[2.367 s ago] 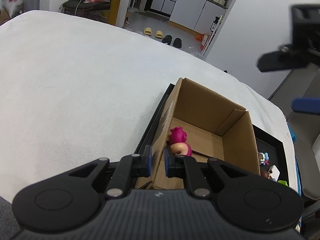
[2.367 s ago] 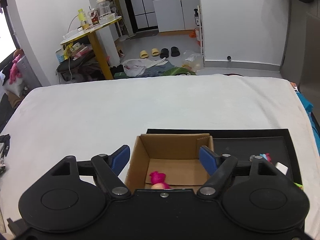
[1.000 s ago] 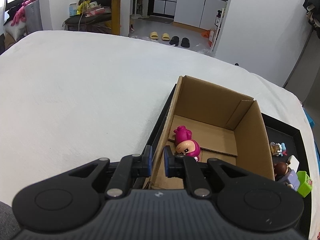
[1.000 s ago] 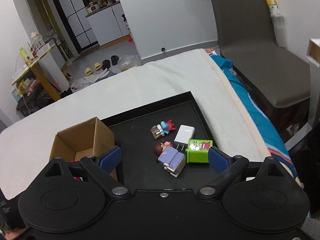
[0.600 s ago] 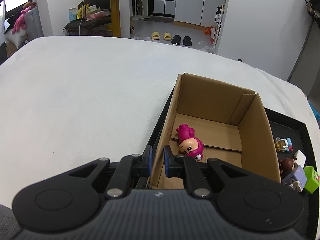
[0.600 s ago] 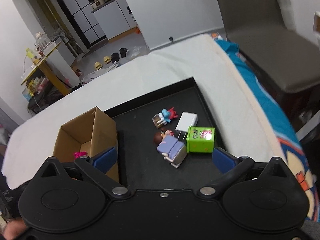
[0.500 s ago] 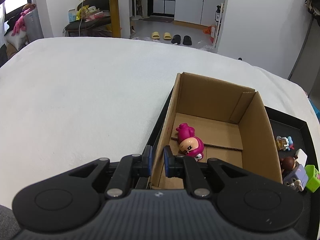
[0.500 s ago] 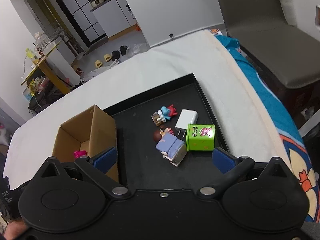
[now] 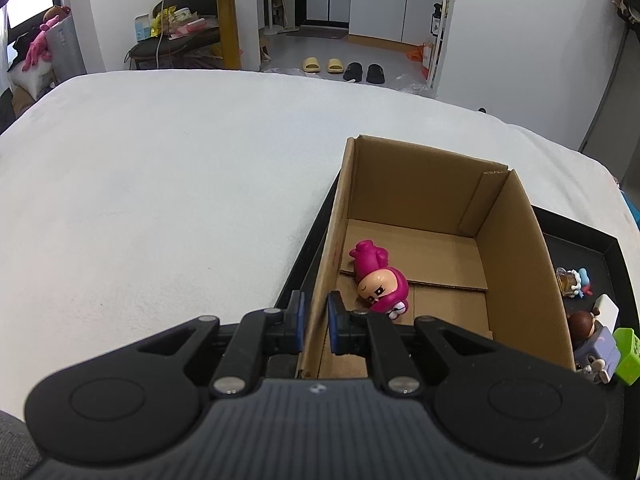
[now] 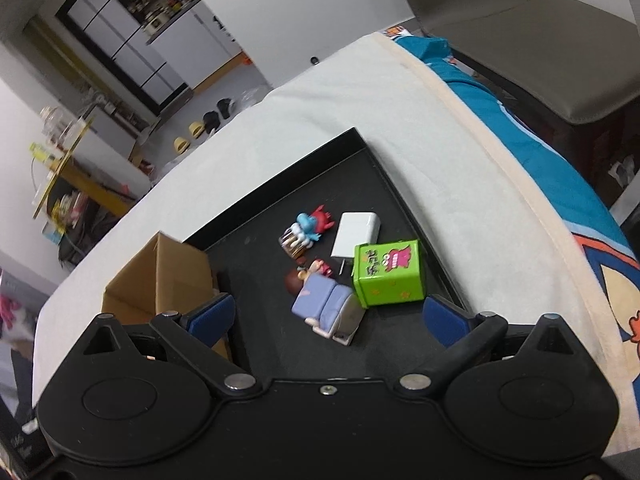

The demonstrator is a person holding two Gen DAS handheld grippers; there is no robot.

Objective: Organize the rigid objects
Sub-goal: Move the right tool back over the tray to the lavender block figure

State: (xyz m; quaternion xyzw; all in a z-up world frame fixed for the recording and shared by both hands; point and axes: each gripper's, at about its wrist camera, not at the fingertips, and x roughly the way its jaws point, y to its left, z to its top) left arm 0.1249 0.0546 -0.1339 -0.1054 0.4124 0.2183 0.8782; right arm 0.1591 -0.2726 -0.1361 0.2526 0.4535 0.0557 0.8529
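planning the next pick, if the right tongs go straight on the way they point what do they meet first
Most likely the purple-clad figurine lying on the black tray, just ahead between the open right tongs; the green box sits beside it, slightly farther. Depth is uncertain.

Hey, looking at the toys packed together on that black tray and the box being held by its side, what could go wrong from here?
1. The purple figure, green cube and white charger sit close together, so the open right gripper could bump a neighbour while closing on one.
2. The left gripper pinches only one thin wall of the cardboard box; a pull might bend it or tilt the box, shifting the pink toy inside.
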